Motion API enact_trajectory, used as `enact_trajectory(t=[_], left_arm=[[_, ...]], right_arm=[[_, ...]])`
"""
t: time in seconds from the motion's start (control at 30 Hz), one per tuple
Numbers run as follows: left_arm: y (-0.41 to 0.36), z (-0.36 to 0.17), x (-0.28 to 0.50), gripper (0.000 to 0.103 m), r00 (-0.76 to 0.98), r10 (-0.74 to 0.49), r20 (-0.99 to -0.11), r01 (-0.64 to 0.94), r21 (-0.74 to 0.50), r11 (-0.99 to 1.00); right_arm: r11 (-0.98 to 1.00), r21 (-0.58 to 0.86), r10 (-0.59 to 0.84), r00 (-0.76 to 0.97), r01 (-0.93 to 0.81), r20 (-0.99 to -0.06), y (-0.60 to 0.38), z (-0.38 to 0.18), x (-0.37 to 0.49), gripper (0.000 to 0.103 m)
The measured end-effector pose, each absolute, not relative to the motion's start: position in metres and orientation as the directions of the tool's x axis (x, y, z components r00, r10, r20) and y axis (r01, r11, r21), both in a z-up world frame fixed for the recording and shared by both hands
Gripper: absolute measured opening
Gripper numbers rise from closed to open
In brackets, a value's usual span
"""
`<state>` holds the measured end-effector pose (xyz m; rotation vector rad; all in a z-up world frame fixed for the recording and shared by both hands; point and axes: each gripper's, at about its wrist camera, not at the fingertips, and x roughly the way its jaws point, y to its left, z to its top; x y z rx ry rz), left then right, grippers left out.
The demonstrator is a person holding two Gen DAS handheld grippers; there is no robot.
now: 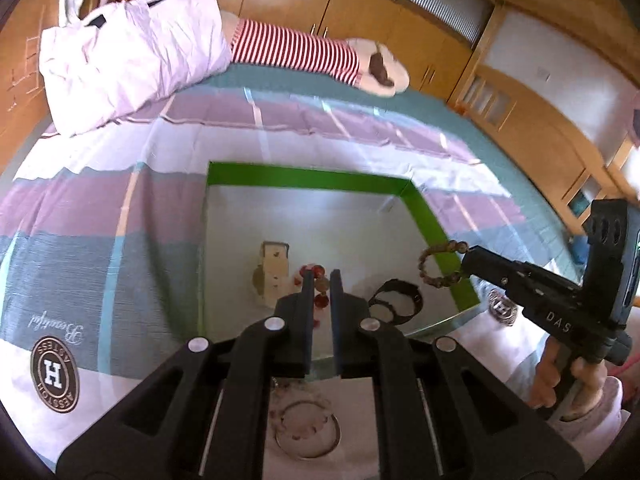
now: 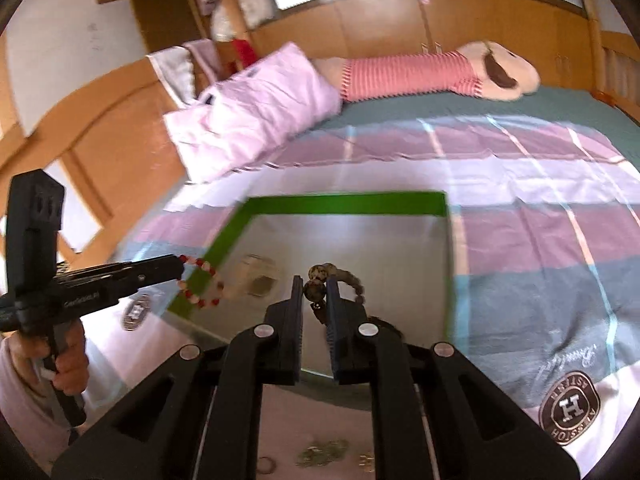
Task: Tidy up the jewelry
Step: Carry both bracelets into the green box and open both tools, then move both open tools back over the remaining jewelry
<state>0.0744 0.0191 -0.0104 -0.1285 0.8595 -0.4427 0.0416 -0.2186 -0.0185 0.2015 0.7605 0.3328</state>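
The left gripper [image 1: 320,280] pinches a red-and-pink bead bracelet [image 1: 320,286] above a green-edged tray [image 1: 304,178] on a striped bedspread [image 1: 100,216]; the right gripper [image 2: 314,284] clamps a brown speckled bead bracelet [image 2: 320,276] over the same tray. Only the left wrist view shows a black band [image 1: 396,300] and a pale watch [image 1: 272,272] clearly inside the tray. The right wrist view blurs the watch but shows small jewelry pieces [image 2: 320,454] on the bedspread below the gripper.
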Motion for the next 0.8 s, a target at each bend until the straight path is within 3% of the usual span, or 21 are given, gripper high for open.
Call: enact_trajectory(t=[0.2, 0.23, 0.27, 0.33, 0.5, 0.6, 0.7, 0.8], left_arm=[[0.015, -0.033, 0.087, 0.008, 0.541, -0.389, -0.746, 0.293, -0.266, 0.918], [0.016, -0.033, 0.087, 0.010, 0.544, -0.381, -0.747, 0.285, -0.263, 0.922], [0.017, -0.033, 0.087, 0.014, 0.550, -0.373, -0.747, 0.274, -0.260, 0.926], [0.021, -0.030, 0.084, 0.036, 0.554, -0.375, -0.744, 0.266, -0.268, 0.926], [0.026, -0.018, 0.054, 0.038, 0.541, -0.350, -0.765, 0.326, -0.193, 0.925], [0.025, -0.029, 0.038, 0.040, 0.494, -0.302, -0.815, 0.350, -0.132, 0.928], [0.020, -0.057, 0.034, 0.041, 0.414, -0.246, -0.876, 0.342, -0.101, 0.934], [0.014, -0.081, 0.039, 0.047, 0.357, -0.185, -0.915, 0.333, -0.060, 0.941]], right_arm=[[0.933, 0.311, 0.350, 0.655, -0.181, -0.670, -0.225, -0.032, 0.048, 0.012], [0.934, 0.313, 0.346, 0.654, -0.173, -0.672, -0.226, -0.032, 0.047, 0.021], [0.933, 0.319, 0.346, 0.655, -0.166, -0.672, -0.228, -0.032, 0.046, 0.037], [0.929, 0.333, 0.352, 0.665, -0.162, -0.659, -0.230, -0.028, 0.041, 0.051], [0.886, 0.387, 0.459, 0.603, -0.256, -0.652, -0.220, -0.020, 0.021, 0.052], [0.869, 0.352, 0.491, 0.517, -0.347, -0.701, -0.199, -0.028, 0.010, 0.052], [0.859, 0.347, 0.495, 0.445, -0.376, -0.746, -0.186, -0.040, 0.011, 0.052], [0.886, 0.243, 0.403, 0.398, -0.395, -0.824, -0.170, -0.057, 0.011, 0.051]])
